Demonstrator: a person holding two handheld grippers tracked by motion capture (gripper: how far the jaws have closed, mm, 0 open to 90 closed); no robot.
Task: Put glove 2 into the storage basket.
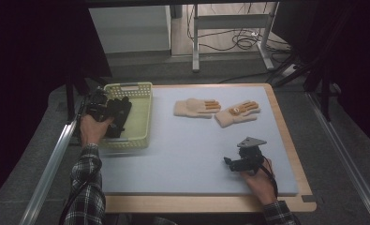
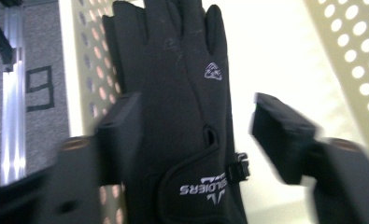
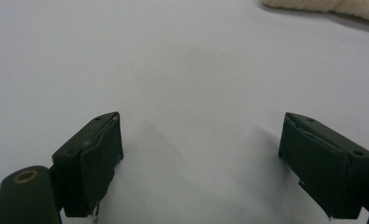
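**Status**
- Left tool (image 2: 196,135): over basket (image 1: 129,86) at counter's (image 1: 187,154) far-left corner. Jaws spread, either side of black glove (image 2: 173,93). One jaw at glove's edge, other clear of it with a gap. No pinch yet.
- Black glove: inside basket, flat on its floor along one perforated wall, fingers pointing away from tool, cuff nearest jaws.
- Right tool (image 3: 201,154): low over bare counter nr near-right corner, jaws spread, nothing between.
- Two beige gloves (image 1: 196,108) (image 1: 239,112): side by side twd far-right of counter, well apart from both tools.

**Risks (judged)**
- Off-centre grip: if closed as placed, likely to catch only one side of cuff; limp fabric could slip out on lift.
- Glove hanging limp on lift: fingers may drag over basket rim or wall.
- Cuff strap/buckle nr perforated wall: may hook a hole and pull basket along.
- Basket looks light and sits at counter's left edge: a snag or a knock from the hand could shift it over the edge.
- Jaw nr wall: may nip basket wall along with glove.
- Left tool view blurred at jaws: contact on the near jaw not certain.

**Markings**
- Glove cuff: white print, upside down in left tool view, reads approx. "SOLDIERS", start partly covered by strap; chevron-type mark beside it.
- Back of glove: small white emblem, wording illegible.
- Beyond basket wall: dark boxy figure like a "9" on grey surface.
- Beige gloves: no legible text.
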